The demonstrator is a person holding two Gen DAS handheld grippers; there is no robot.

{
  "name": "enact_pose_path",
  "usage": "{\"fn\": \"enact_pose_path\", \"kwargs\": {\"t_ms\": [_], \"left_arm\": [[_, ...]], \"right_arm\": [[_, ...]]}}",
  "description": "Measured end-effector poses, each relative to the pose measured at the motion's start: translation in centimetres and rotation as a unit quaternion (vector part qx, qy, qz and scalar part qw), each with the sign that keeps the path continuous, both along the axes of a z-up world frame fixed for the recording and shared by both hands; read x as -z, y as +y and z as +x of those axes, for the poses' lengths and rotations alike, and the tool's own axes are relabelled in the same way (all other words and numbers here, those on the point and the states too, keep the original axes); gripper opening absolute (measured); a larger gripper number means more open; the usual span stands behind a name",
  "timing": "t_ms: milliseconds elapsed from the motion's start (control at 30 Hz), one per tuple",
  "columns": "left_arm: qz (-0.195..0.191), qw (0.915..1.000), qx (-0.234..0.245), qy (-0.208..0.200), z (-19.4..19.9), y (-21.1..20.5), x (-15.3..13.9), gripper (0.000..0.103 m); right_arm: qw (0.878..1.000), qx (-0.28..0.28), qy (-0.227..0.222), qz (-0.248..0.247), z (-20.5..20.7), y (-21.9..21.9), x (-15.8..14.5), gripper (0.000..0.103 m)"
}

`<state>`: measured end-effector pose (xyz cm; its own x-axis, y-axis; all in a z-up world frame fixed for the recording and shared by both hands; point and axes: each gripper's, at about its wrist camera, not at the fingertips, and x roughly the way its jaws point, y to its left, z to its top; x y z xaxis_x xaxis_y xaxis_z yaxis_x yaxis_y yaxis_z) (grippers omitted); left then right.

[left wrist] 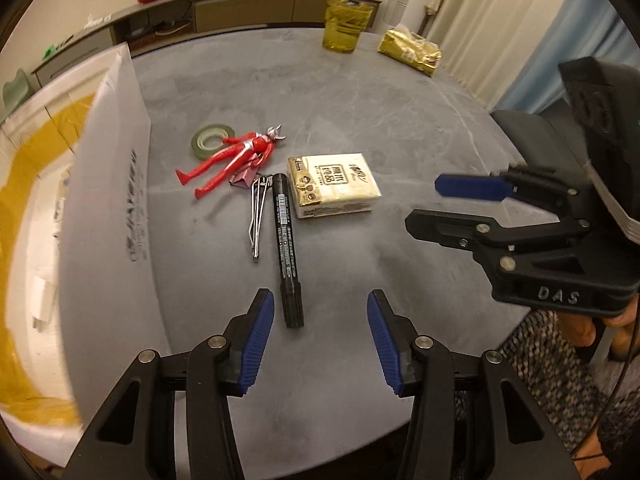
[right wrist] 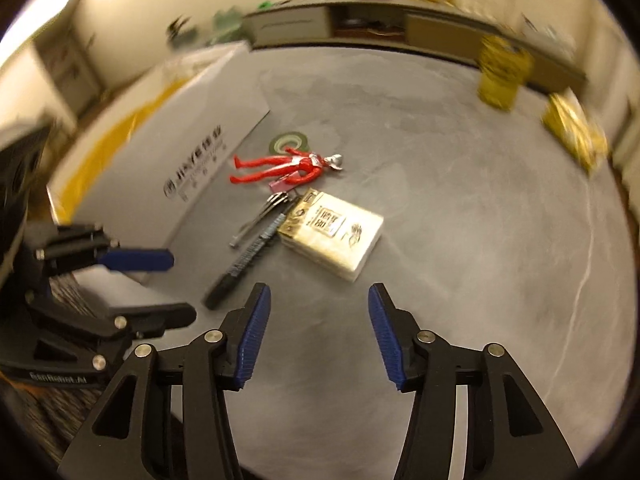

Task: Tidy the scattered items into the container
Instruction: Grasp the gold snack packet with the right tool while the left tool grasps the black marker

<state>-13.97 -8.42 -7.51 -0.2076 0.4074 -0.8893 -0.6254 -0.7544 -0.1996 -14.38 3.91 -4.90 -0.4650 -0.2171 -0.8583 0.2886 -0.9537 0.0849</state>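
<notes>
On the grey round table (left wrist: pixel 360 112) lie a red toy figure (left wrist: pixel 236 158), a green tape roll (left wrist: pixel 208 142), a metal clip tool (left wrist: pixel 258 216), a black marker (left wrist: pixel 286 252) and a cream tissue pack (left wrist: pixel 334 184). A white box (left wrist: pixel 108 184) with a yellow lining stands open at the left. My left gripper (left wrist: pixel 320 336) is open just short of the marker's cap end, with nothing between its fingers. In the right wrist view my right gripper (right wrist: pixel 320 332) is open above bare table, near the tissue pack (right wrist: pixel 334 236) and the marker (right wrist: pixel 244 264); the view is blurred.
A yellow bag (left wrist: pixel 344 24) and a gold packet (left wrist: pixel 410 50) sit at the far table edge. A low cabinet (left wrist: pixel 240 8) runs along the back wall. A patterned sleeve (left wrist: pixel 560 380) shows at the lower right, behind the right gripper (left wrist: pixel 436 204).
</notes>
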Motion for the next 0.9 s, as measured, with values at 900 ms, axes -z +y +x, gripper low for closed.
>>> {"fn": "enact_pose_path", "kwargs": {"t_ms": [900], "left_arm": [[0.029,0.9982,-0.034,0.04,-3.2,1.1,4.1,0.054]], "right_arm": [[0.988,-0.119,0.051,0.082,-8.8,-1.3,4.9,0.062]]}}
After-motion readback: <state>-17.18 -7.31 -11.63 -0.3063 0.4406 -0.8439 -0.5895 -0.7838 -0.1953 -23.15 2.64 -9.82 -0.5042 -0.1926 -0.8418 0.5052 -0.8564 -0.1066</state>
